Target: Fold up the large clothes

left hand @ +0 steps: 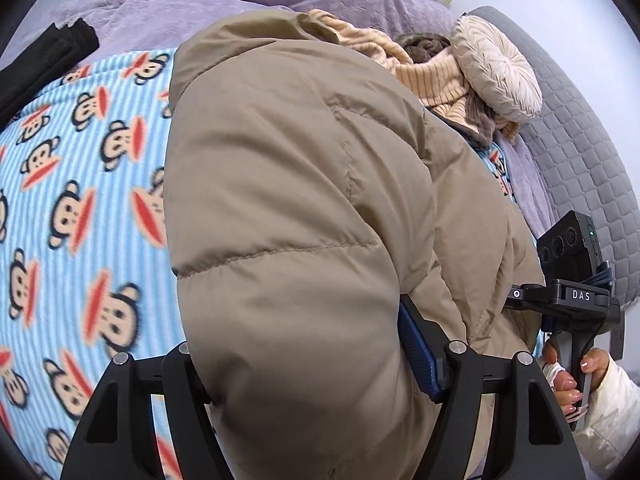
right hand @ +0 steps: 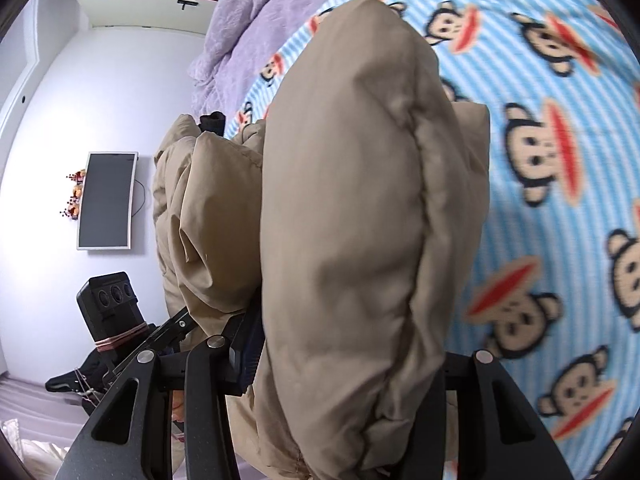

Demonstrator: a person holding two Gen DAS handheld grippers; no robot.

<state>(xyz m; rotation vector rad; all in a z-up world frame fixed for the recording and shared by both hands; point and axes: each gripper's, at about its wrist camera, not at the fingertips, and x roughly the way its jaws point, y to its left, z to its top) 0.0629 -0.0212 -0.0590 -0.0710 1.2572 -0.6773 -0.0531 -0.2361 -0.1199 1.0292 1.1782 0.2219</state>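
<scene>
Both my left tool (left hand: 312,364) and right tool (right hand: 344,364) clamp the tan puffer jacket (left hand: 288,200), lifted above the monkey-print blanket (left hand: 80,200); slippery padding could slide out, collapsing the fold.

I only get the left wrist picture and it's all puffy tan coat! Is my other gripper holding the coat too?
Observer: Yes. In the right wrist view the right gripper is clamped on a thick fold of the tan coat.
Operator: What's under the coat on that side?
Observer: The blue striped monkey blanket, spread over the bed to the coat's right.
Operator: Is there anything on the wall?
Observer: A flat dark screen with a white frame hangs there, with small orange and red decorations beside it.
Operator: Do you see my left gripper from there?
Observer: Only its black camera block and part of its frame, beside the coat.
</scene>
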